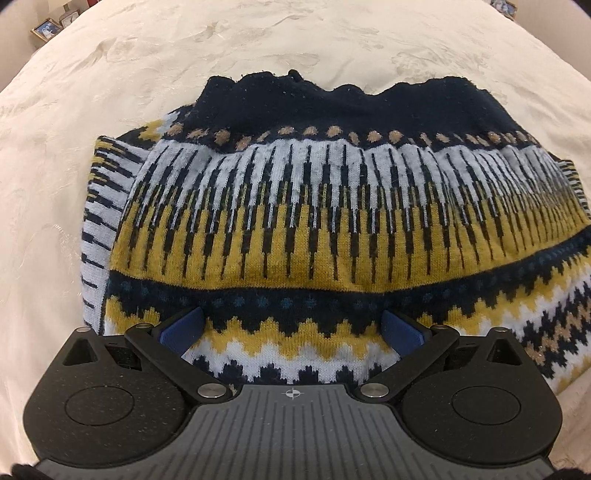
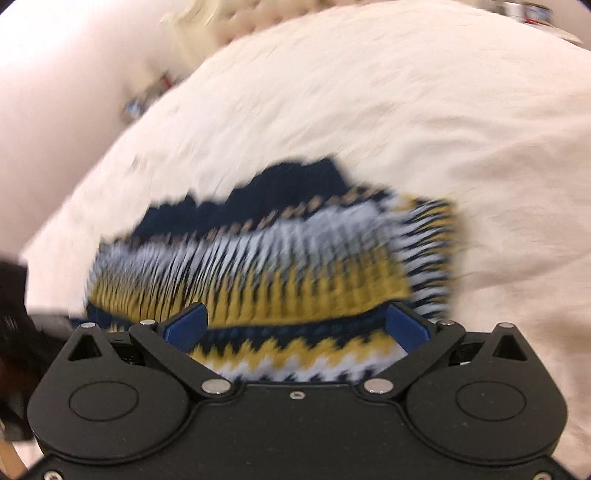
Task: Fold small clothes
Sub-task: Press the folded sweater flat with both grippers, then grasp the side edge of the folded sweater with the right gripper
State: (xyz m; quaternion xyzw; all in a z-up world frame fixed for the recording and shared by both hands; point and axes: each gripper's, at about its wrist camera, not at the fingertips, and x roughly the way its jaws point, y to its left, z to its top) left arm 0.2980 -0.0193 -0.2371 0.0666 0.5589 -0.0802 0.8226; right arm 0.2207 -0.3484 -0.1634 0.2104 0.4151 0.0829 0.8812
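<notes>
A small knitted sweater [image 1: 295, 206] in navy, mustard, white and tan patterns lies folded on a cream bedspread [image 1: 110, 92]. My left gripper [image 1: 291, 325] stands open right over its near zigzag band, blue fingertips [image 1: 184, 325] spread wide, nothing between them. The right wrist view is motion-blurred: the same sweater [image 2: 266, 258] lies ahead, and my right gripper [image 2: 295, 325] is open above its near edge, with blue pads [image 2: 406, 328] apart. A folded sleeve shows at the sweater's left side in the left wrist view.
The cream bedspread [image 2: 406, 110] stretches around the sweater on all sides. Small picture frames [image 1: 46, 29] stand beyond the far left edge of the bed. A dark object [image 2: 14, 332] shows at the left rim of the right wrist view.
</notes>
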